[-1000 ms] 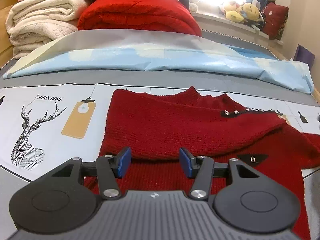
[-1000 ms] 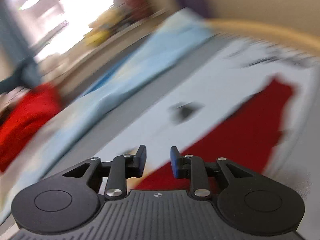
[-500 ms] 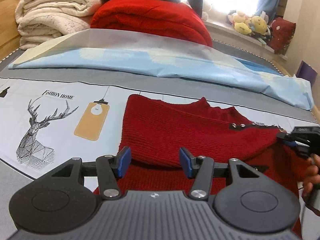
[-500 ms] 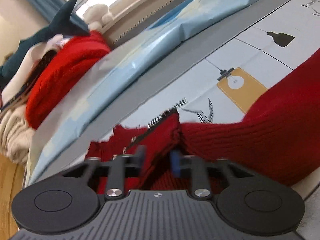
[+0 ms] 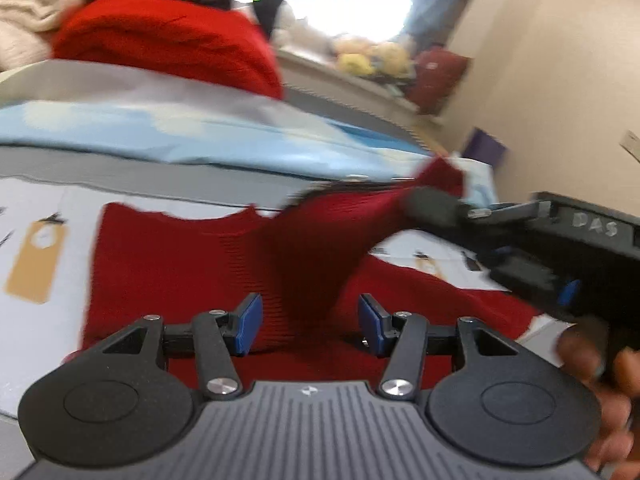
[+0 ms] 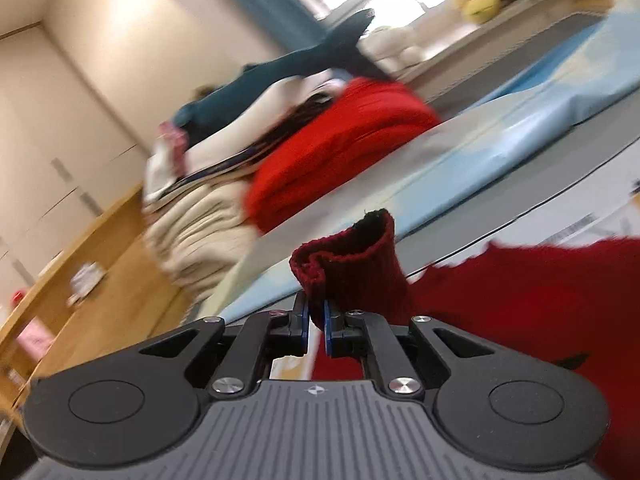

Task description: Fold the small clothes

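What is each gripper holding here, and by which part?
The right gripper pinches the red sweater by its sleeve cuff; the left gripper is open, holding nothing.

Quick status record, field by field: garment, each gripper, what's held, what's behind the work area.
garment: red knit sweater, body flat on the printed sheet
right gripper: shut on sweater cuff, sleeve lifted off the sheet
left gripper: open, low over the sweater's lower part, gripping nothing
background: folded red blanket, cream blankets, light blue bedding
image quality: motion blur in both views
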Action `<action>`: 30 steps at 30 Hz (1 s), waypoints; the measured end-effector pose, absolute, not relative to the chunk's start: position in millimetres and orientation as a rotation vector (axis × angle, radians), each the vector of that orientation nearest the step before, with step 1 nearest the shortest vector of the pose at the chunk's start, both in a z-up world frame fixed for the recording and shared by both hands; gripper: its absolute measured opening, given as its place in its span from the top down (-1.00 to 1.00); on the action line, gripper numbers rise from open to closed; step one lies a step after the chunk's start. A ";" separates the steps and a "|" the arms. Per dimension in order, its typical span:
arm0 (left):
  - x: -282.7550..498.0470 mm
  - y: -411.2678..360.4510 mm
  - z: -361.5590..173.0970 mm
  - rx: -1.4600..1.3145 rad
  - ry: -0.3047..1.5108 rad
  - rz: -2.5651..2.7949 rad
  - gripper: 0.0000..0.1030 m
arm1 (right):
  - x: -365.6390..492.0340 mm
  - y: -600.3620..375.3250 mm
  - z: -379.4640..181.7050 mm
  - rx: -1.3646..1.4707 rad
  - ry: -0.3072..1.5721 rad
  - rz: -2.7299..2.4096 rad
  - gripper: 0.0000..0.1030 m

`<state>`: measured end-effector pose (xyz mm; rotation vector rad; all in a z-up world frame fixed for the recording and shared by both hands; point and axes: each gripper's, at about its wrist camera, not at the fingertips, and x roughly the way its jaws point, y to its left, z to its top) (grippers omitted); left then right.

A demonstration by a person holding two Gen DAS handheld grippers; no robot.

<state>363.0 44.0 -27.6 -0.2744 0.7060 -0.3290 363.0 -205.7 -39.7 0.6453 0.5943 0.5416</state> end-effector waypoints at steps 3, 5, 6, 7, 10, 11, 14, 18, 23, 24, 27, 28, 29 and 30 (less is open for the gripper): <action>363.2 35.5 -29.8 -0.222 0.678 -0.286 -0.08 | 358.1 -187.5 -37.4 0.600 0.608 0.610 0.86; 365.0 38.8 -31.5 -0.232 0.654 -0.254 0.25 | 357.9 -180.9 -35.7 0.570 0.611 0.665 0.86; 366.5 41.1 -32.9 -0.248 0.648 -0.246 0.36 | 357.6 -178.8 -34.2 0.556 0.612 0.678 0.86; 368.4 43.0 -34.5 -0.265 0.649 -0.246 0.64 | 357.6 -177.4 -35.3 0.554 0.619 0.690 0.86; 370.8 46.3 -35.7 -0.261 0.644 -0.206 0.80 | 360.3 -173.0 -39.6 0.559 0.668 0.709 0.87; 371.8 48.9 -34.6 -0.236 0.652 -0.192 0.80 | 362.7 -172.3 -40.8 0.552 0.687 0.706 0.84; 377.2 80.2 -31.9 -0.168 0.694 -0.026 0.81 | 372.6 -177.3 -44.2 0.520 0.745 0.671 0.73; 370.2 208.2 -45.3 -0.287 0.731 0.561 0.80 | 377.7 -193.6 -54.4 0.380 0.814 0.442 0.71; 328.7 300.2 -29.7 -0.362 0.642 1.051 0.78 | 382.4 -244.7 -80.3 0.425 0.937 0.045 0.38; 328.9 292.0 -25.9 -0.369 0.616 0.977 0.78 | 380.2 -260.7 -86.2 0.477 0.946 -0.023 0.38; 354.3 251.7 -34.3 -0.370 0.693 0.604 0.37 | 371.5 -298.5 -99.3 0.621 0.949 -0.194 0.38; 359.0 242.5 -42.7 -0.431 0.737 0.487 0.29 | 367.8 -308.1 -102.1 0.648 0.943 -0.248 0.38; 364.5 233.5 -53.2 -0.495 0.803 0.377 0.28 | 362.9 -316.5 -106.2 0.661 0.939 -0.286 0.37; 370.9 223.0 -65.0 -0.545 0.879 0.287 0.28 | 359.6 -325.0 -109.2 0.679 0.934 -0.320 0.37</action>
